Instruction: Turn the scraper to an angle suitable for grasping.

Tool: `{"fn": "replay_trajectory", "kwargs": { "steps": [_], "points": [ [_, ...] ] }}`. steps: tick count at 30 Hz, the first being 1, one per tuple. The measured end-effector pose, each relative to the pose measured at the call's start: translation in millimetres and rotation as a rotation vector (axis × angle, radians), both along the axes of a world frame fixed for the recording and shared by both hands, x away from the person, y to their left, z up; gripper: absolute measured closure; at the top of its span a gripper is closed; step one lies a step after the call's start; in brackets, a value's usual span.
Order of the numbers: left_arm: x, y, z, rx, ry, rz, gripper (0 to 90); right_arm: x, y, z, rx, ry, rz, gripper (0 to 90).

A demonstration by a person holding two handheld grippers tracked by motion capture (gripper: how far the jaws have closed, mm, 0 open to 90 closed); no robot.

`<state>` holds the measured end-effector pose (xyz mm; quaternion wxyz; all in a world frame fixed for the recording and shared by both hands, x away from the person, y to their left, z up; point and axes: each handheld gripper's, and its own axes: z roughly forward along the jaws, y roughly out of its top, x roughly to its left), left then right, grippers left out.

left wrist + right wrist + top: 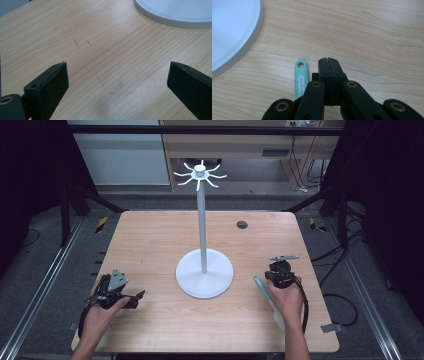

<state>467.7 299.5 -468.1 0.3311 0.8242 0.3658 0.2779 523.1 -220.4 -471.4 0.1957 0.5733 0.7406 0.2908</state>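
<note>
Two black tongs flank the round white stand base: my left gripper gapes wide, empty; my right gripper is pinched closed on nothing, just beside the slim mint-green spatula lying on pale woodgrain.

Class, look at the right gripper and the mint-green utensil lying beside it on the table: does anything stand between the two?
Nothing visible does. The right gripper, its jaws shut on nothing, sits just beside the mint-green utensil handle with bare table around them. The white stand base lies off to the far side of the handle.
</note>
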Motion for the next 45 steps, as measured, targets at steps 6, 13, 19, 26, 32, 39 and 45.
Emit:
{"fn": "replay_trajectory", "kwargs": {
  "steps": [6,13,19,26,32,39,45],
  "points": [
    [1.9,-0.3,-1.3,0.003,0.009,-0.003,3.3,0.5,3.5,-5.2,-0.004,0.021,0.020,90.0],
    [1.2,-1.6,-1.5,0.006,0.011,-0.007,3.3,0.0,10.1,-9.3,-0.011,0.046,0.045,90.0],
    [1.3,-2.9,-2.2,0.017,0.016,-0.011,3.3,-0.1,12.8,-8.8,-0.014,0.046,0.042,90.0],
    [1.6,-2.5,-2.4,0.015,0.018,-0.011,3.3,0.9,13.6,-12.0,-0.029,0.063,0.048,90.0],
    [1.5,-3.1,-2.8,0.019,0.020,-0.014,3.3,-2.2,18.8,-12.2,0.003,0.076,0.117,90.0],
    [1.4,-3.1,-2.7,0.018,0.020,-0.014,3.3,-8.6,28.9,-11.0,-0.004,0.080,0.193,90.0],
    [1.6,-2.5,-2.8,0.014,0.020,-0.012,3.3,-12.9,31.7,-6.7,-0.014,0.065,0.207,90.0]
  ]
}}
